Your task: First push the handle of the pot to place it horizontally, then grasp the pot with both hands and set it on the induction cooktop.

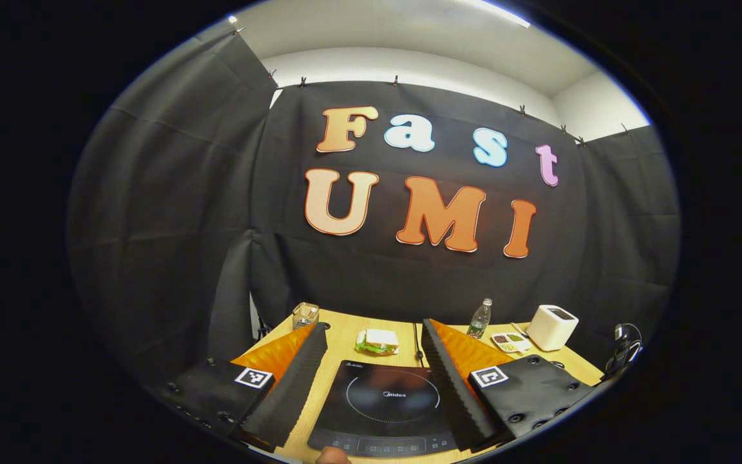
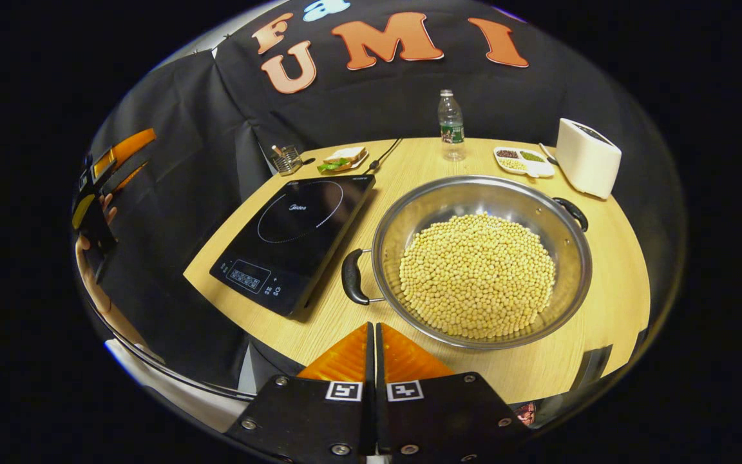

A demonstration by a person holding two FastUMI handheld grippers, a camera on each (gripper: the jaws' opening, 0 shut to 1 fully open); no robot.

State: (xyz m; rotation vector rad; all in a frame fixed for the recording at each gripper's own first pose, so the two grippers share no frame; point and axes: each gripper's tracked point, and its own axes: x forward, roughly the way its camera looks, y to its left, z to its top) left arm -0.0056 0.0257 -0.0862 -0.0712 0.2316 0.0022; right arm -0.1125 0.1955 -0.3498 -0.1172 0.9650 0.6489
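Step in hand, by my reading: the handle push, not yet begun. Right gripper (image 2: 375, 335) has its fingers pressed together, holding nothing, poised just short of the table (image 2: 609, 258) edge at 6 o'clock of the pot (image 2: 558, 222). Closed fingers make a good blunt pusher. Best approach, I judge: bring the tip against the near handle (image 2: 350, 278), which sits at about 8 o'clock on the rim, and nudge it slowly so the pot spins on its base rather than slides; keep the push low and light so the beans (image 2: 477, 274) stay put. Far handle (image 2: 572, 211) lies at about 2 o'clock, so the handle line runs slantwise and needs a modest turn. Left gripper (image 1: 371, 367) is spread wide, empty, hovering above the cooktop (image 1: 351, 412) with the ring between its fingers; it should keep clear until the lift. Pot: wide, shallow, shiny steel, two black loop handles, heaped with pale yellow beans to roughly mid-depth; likely heavy and slippery. It stands on the wood table just right of the cooktop, near handle close to the cooktop's edge. Bottle (image 2: 451, 125) and toaster (image 2: 587, 158) stand beyond, well apart.
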